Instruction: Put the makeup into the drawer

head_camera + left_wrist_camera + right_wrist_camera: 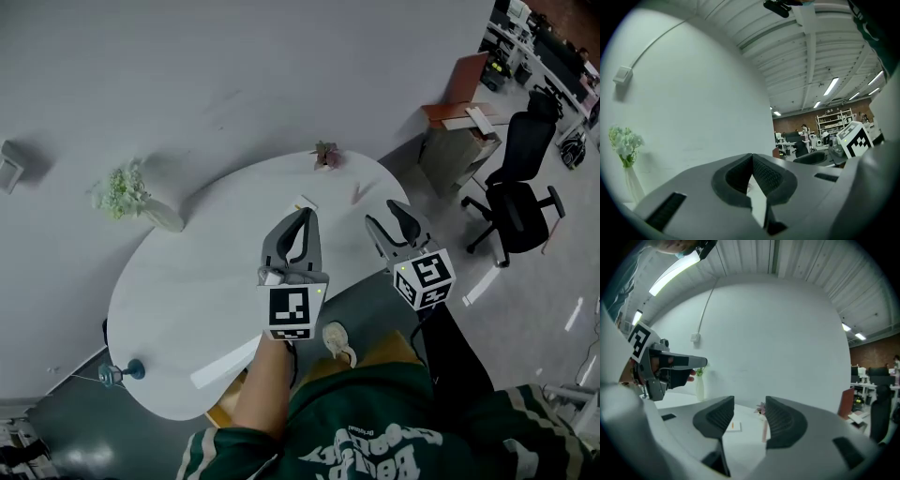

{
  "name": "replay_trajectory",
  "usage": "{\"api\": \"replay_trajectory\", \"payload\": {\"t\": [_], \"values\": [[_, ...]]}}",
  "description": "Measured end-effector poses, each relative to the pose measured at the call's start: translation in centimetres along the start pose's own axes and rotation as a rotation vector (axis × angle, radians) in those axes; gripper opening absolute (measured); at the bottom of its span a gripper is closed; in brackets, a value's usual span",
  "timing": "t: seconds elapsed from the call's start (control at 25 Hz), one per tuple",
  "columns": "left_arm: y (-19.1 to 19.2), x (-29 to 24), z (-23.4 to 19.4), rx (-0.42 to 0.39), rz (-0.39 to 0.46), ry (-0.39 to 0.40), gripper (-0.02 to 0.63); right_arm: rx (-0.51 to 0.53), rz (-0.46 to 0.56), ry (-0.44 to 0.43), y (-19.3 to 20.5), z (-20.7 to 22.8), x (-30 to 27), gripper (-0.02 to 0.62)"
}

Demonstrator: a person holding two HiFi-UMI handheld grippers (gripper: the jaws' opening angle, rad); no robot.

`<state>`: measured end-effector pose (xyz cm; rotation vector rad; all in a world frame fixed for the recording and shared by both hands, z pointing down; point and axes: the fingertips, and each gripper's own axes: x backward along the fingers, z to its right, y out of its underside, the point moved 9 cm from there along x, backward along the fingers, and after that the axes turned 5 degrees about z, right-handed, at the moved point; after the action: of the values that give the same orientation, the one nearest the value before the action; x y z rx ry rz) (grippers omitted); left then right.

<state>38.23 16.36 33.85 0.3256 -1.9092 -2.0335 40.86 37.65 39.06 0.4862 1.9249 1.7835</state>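
Your left gripper (pixel 752 157) has its jaws pressed together, empty; your right gripper (pixel 749 409) is spread, empty. On the table (pixel 187 281) ahead: slim pink stick (pixel 765 430), flat white card (pixel 733 426).

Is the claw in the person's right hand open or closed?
Open. The right gripper shows its jaws apart in its own view, only the white table between them.
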Motion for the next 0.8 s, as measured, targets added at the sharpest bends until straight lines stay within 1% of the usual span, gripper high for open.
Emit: {"api": "replay_trajectory", "payload": {"t": [0.2, 0.36, 0.52, 0.68, 0.8], "values": [[2.6, -1.5, -1.5, 0.044, -0.032, -0.007, 0.0, 0.003, -0.081, 0.015, 3.6, 0.7, -2.2, 0.23], [4.3, -2.8, -2.3, 0.085, -0.042, -0.019, 0.0, -0.02, -0.107, 0.022, 6.1, 2.0, -4.4, 0.213], [6.2, -3.9, -2.7, 0.074, -0.079, -0.029, 0.0, -0.041, -0.153, 0.001, 9.3, 2.6, -6.8, 0.199], [7.9, -5.0, -2.9, 0.1, -0.109, -0.053, 0.0, -0.064, -0.2, 0.005, 12.5, 3.8, -8.9, 0.199], [8.9, -5.6, -2.7, 0.104, -0.145, -0.061, 0.0, -0.095, -0.229, -0.008, 14.4, 4.6, -10.6, 0.198]]}}
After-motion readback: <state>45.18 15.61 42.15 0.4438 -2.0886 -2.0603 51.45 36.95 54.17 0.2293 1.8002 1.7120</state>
